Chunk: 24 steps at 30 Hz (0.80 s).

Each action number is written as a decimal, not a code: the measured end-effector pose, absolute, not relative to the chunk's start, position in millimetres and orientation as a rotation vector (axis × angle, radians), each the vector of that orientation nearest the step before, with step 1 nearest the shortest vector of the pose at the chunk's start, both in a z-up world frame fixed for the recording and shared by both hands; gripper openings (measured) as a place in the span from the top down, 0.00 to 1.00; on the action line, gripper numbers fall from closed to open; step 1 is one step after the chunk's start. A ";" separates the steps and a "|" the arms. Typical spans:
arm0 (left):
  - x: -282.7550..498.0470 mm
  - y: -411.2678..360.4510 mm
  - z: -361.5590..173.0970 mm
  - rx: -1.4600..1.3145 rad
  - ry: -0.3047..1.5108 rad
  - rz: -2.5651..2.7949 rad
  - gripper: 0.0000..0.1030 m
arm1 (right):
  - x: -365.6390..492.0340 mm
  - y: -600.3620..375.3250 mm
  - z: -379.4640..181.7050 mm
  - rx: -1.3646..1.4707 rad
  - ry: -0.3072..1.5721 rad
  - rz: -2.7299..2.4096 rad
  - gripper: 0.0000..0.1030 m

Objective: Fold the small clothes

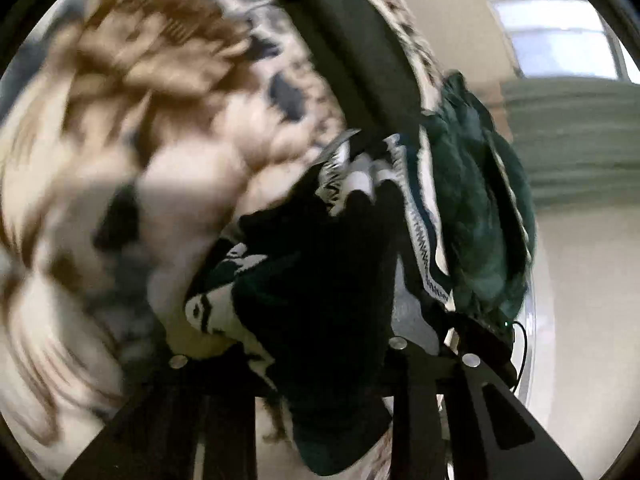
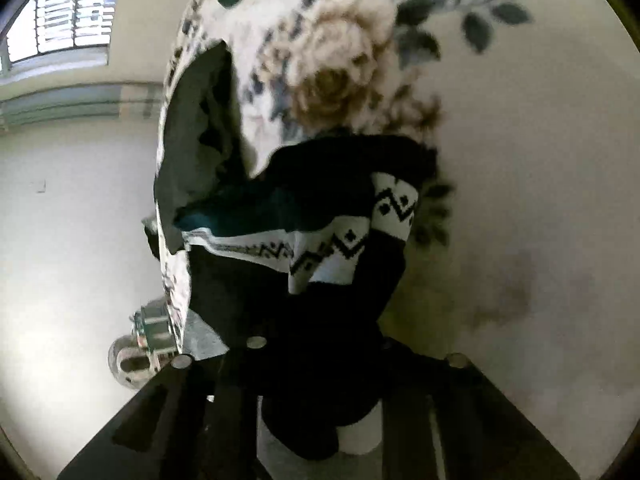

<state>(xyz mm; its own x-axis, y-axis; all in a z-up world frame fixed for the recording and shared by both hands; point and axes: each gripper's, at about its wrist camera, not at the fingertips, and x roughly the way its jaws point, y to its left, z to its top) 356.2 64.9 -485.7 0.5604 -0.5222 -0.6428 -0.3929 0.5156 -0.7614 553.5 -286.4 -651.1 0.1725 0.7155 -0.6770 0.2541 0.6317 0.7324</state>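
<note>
A small dark green knit garment [image 1: 320,280] with white zigzag-patterned bands hangs bunched right in front of both cameras. In the left wrist view it drapes over my left gripper [image 1: 320,364], whose fingers are hidden under the cloth. In the right wrist view the same garment [image 2: 320,208] covers my right gripper [image 2: 320,364], and its fingers are hidden too. Each gripper seems shut on the garment, lifting it above a cream floral bedspread [image 2: 500,160]. The left view is motion-blurred.
The cream bedspread with brown roses and blue-grey leaves [image 1: 100,120] fills the background. A black object [image 1: 352,52] stands beyond the garment in the left view. A window [image 2: 68,20], pale walls and a small wheeled metal part [image 2: 140,344] lie to the side.
</note>
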 end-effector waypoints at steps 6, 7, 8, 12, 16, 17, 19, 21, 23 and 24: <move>392.9 110.8 -470.7 -0.912 1.157 -0.217 0.70 | 442.8 -284.3 -608.7 1.069 1.322 0.267 0.86; 398.1 116.1 -474.9 -0.874 1.190 -0.205 0.65 | 424.9 -281.3 -606.0 1.093 1.321 0.246 0.86; 404.7 120.7 -478.2 -0.844 1.218 -0.182 0.52 | 400.6 -272.7 -604.7 1.100 1.334 0.213 0.86; 396.1 132.7 -470.8 -0.786 1.239 -0.101 0.47 | 361.7 -257.8 -621.3 0.998 1.480 0.136 0.66; 372.7 130.9 -451.1 -0.706 1.174 -0.029 0.47 | 359.2 -276.8 -594.7 0.860 1.461 0.077 0.55; 374.6 129.7 -451.0 -0.696 1.156 -0.027 0.47 | 362.2 -284.3 -579.2 0.803 1.436 0.062 0.55; 383.7 125.6 -456.1 -0.657 1.145 0.006 0.47 | 372.7 -293.0 -556.5 0.713 1.394 0.052 0.52; 400.7 123.7 -466.0 -0.638 1.124 0.033 0.47 | 402.9 -293.7 -542.8 0.625 1.359 0.095 0.46; 413.7 123.9 -476.5 -0.627 1.121 0.049 0.48 | 449.9 -279.0 -543.9 0.542 1.341 0.181 0.46; 415.8 125.0 -480.7 -0.621 1.104 0.050 0.56 | 471.9 -267.4 -550.1 0.490 1.345 0.238 0.46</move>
<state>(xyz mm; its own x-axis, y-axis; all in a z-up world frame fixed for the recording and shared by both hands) 415.8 125.0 -480.7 0.4667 -0.2619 -0.8447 -0.3369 0.8305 -0.4436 471.9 -267.4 -550.1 0.2198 0.4386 -0.8714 0.1127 0.8758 0.4693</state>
